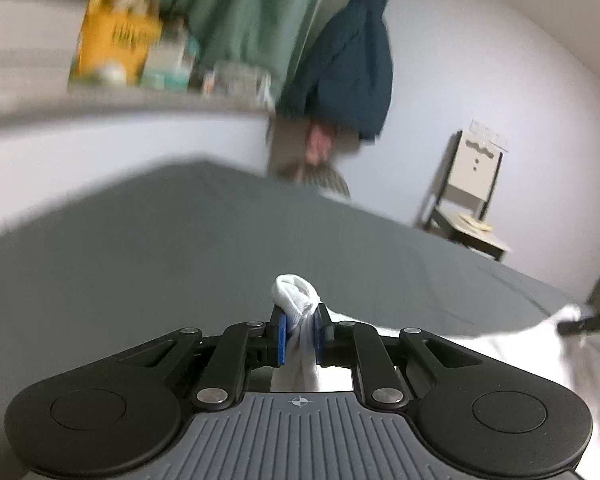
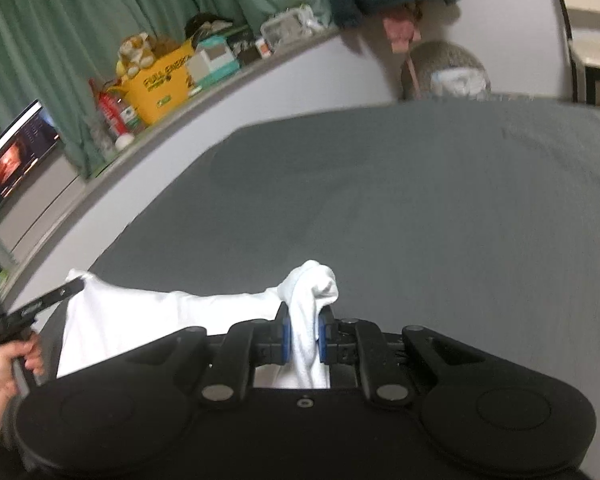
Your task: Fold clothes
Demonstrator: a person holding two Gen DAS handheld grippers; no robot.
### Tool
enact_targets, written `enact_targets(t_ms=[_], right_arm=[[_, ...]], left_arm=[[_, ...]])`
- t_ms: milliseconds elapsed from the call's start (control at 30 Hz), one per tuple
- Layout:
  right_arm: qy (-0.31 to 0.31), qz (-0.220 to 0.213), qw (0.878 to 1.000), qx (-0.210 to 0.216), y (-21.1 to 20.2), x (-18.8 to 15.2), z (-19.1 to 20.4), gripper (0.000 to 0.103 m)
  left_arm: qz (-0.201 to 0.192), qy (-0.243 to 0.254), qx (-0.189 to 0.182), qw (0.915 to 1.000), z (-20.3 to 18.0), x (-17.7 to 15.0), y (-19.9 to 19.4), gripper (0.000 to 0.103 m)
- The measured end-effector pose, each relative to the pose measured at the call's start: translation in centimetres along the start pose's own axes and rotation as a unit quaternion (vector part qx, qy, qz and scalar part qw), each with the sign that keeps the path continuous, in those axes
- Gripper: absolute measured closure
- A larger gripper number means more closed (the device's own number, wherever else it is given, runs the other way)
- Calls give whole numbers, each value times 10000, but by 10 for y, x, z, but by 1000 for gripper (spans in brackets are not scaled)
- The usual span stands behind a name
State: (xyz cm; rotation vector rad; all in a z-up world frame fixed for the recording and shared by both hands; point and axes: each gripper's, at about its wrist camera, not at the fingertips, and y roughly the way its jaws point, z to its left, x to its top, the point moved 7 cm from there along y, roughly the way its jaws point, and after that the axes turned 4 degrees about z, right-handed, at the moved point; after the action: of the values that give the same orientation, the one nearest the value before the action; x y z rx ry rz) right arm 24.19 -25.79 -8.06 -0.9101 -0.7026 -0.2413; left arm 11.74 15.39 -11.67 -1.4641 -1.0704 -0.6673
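Note:
A white garment (image 2: 148,320) hangs stretched between both grippers above the dark grey bed sheet (image 2: 420,208). My left gripper (image 1: 300,330) is shut on one bunched corner of it, a white fold (image 1: 296,294) poking out past the blue pads. In the left wrist view the cloth (image 1: 500,344) runs off to the right, where the right gripper's tip (image 1: 588,322) shows. My right gripper (image 2: 305,332) is shut on the other bunched corner (image 2: 314,284). The left gripper (image 2: 66,289) appears at the left edge of the right wrist view, held by a hand (image 2: 12,360).
A ledge (image 2: 220,80) along the wall carries a yellow box (image 2: 160,84), bottles and small cartons, with green curtains (image 2: 80,20) behind. A lit screen (image 2: 18,148) stands at the left. A dark jacket (image 1: 352,60) hangs on the wall; a chair (image 1: 468,200) stands beyond the bed.

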Motion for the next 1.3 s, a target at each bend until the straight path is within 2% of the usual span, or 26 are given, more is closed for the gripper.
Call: enact_targets(t_ms=[133,233,333,367,433,533,633,733,867,1000,1133,1200,1267,1300], right_arm=[[-51,-88,9993,-369,31,31,5,91],[12,172,9970,-749,60,41,5,90],[20,423,9939,-1019,74,36,7,90],[-22,433,9935,-1048,73,34,9,90],[-96,303,9953,-915,60,32,15,90],[-553,127,9962,-653,25,26,29,90],[-1049,100,9935,-435,-15,10,44,90],[-1469,195,9886,-277,-54,-16,50,90],[-1955,484,9793,-217,-89,-61,52,90],[-2618,923,9598,-407,-97,-113,59,87],[-3188,1377,9347,-758,-90,-160,65,82],[-3597,1417,9162,-1055,-90,-176,67,71],[-4106,1329,8910,-1411,-90,-184,71,49],[-4357,1274,8771,-1567,-90,-187,73,47]], left_arm=[[71,493,185,9986,5,31,36,90],[625,383,171,9972,13,41,73,90],[951,563,225,9936,16,34,84,90],[930,640,219,9934,15,32,81,90],[662,797,73,9946,13,31,59,90],[235,1060,-188,9939,6,35,21,90],[-54,1480,-426,9881,-7,39,-22,90],[-241,1793,-639,9814,-17,34,-74,90],[-204,2184,-918,9713,-26,20,-126,90],[212,3131,-938,9449,-43,-16,-156,88],[756,4030,-751,9090,-59,-50,-169,84],[930,4499,-494,8869,-67,-63,-175,84],[1062,4900,-229,8649,-74,-74,-180,81],[1112,5060,-94,8553,-76,-77,-181,81]])
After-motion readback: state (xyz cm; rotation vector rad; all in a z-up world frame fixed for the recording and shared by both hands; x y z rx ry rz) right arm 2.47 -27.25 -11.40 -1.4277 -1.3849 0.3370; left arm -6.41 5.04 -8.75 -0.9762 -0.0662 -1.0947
